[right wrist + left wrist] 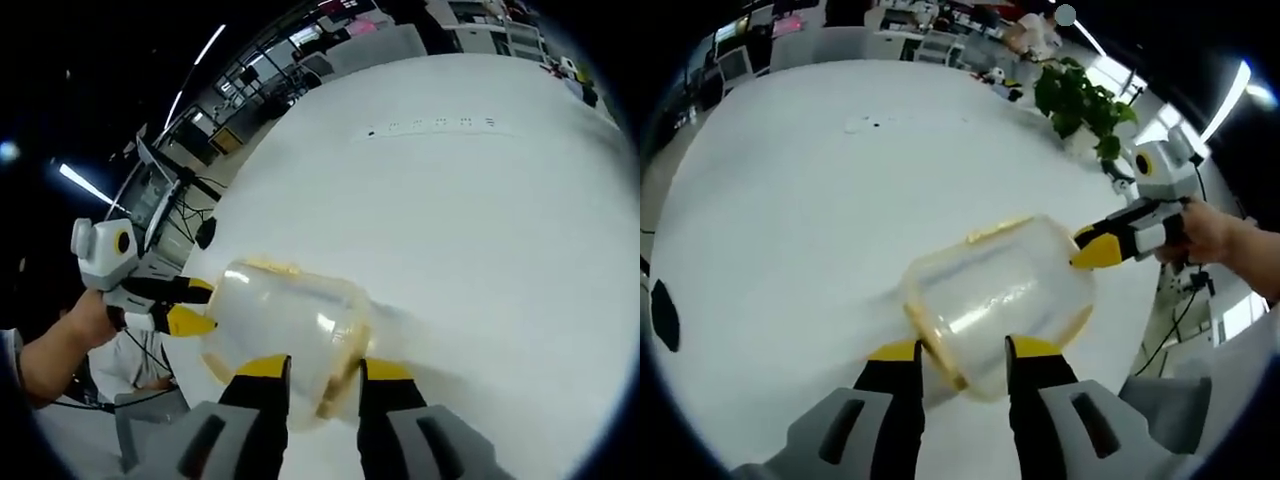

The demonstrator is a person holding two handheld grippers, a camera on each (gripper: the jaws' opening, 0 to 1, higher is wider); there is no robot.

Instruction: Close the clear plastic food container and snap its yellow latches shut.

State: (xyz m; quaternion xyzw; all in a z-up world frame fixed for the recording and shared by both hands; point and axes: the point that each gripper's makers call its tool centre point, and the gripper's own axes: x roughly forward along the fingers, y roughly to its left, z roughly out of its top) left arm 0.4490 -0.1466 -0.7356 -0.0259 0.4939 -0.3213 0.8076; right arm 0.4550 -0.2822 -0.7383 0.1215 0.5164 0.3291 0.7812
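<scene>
White table [790, 220], potted plant [1080, 100], ceiling strip lights [1230, 95].

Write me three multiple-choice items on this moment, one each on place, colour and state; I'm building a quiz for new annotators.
1. The container rests on:
A. a white table
B. a shelf
C. the floor

2. The container's rim trim is:
A. blue
B. yellow
C. red

3. The left gripper is:
A. far from the container
B. holding a cup
C. astride the container's rim, jaws either side

Answers: 1 A, the white table lies under it; 2 B, yellow edging shows; 3 C, the jaws flank the rim, as do the right gripper's.
</scene>
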